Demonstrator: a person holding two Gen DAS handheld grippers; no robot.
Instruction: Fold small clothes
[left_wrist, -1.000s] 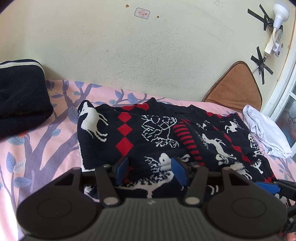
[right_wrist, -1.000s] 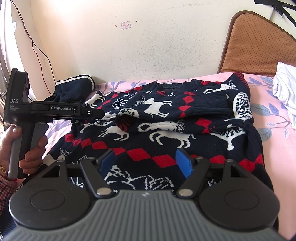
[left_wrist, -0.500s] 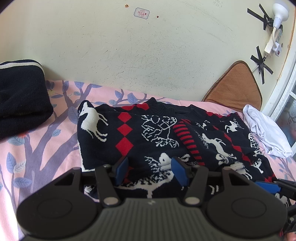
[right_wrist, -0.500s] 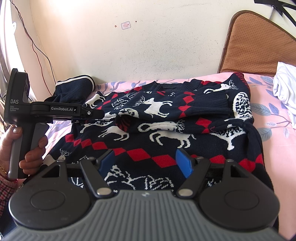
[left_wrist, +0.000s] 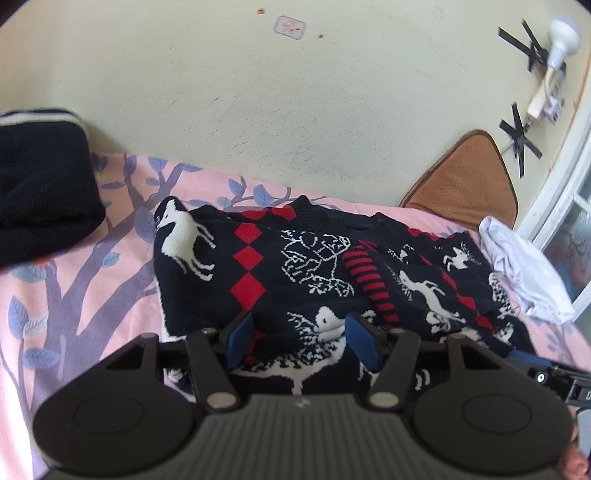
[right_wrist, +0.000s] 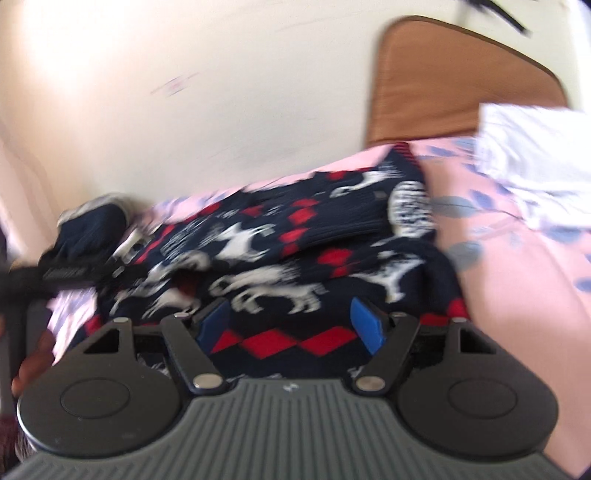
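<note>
bed (left_wrist: 74, 295): pink leaf sheet | on it: patterned sweater (left_wrist: 295, 266), dark folded garment (left_wrist: 40, 184), white cloth (left_wrist: 524, 273)

Left gripper (left_wrist: 302, 341) sits at lower centre of its view, jaws apart and just been opening, cloth between its blue pads but not pinched. Right gripper (right_wrist: 291, 326), lower centre of its blurred view, stands wider, gripping nothing.
</note>
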